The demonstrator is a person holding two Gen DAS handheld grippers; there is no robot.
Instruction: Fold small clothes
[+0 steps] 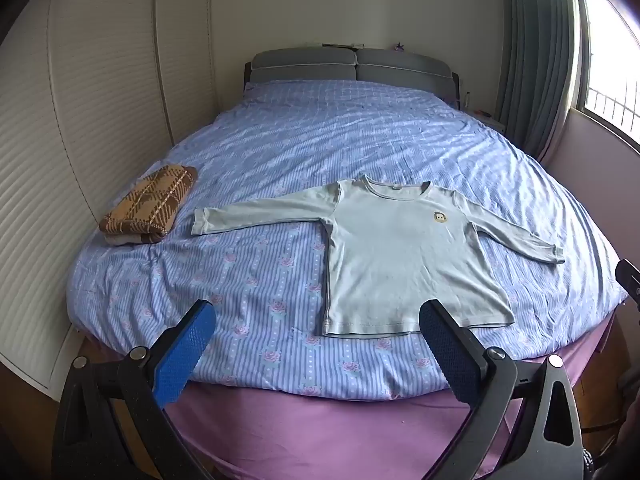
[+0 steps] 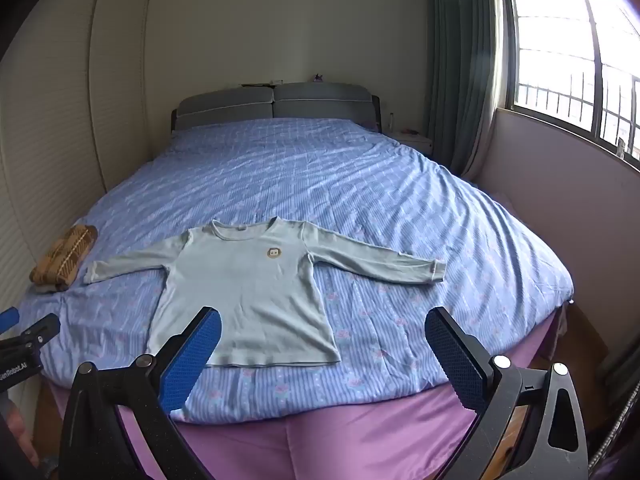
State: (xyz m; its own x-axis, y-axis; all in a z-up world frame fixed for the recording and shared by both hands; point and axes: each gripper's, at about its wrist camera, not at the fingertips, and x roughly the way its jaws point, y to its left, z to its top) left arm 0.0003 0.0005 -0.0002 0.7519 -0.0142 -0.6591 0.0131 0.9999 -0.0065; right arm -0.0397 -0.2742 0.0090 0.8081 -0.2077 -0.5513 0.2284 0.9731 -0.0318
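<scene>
A pale green long-sleeved child's shirt (image 1: pixel 400 252) (image 2: pixel 248 288) lies flat, front up, on the blue striped bedcover (image 1: pixel 320 140) (image 2: pixel 320 176), both sleeves spread out to the sides and the hem toward me. A small round badge sits on its chest. My left gripper (image 1: pixel 316 316) hovers open in front of the foot of the bed, facing the hem's left corner, with nothing between its blue pads (image 1: pixel 180 356). My right gripper (image 2: pixel 322 328) is likewise open and empty, facing the hem's right corner. Neither touches the shirt.
A folded brown plaid garment (image 1: pixel 150 204) (image 2: pixel 64 256) rests on another folded piece near the bed's left edge. A purple sheet (image 1: pixel 320 432) hangs over the foot. A white wardrobe (image 1: pixel 80 120) lines the left; curtain and window (image 2: pixel 580 60) are on the right.
</scene>
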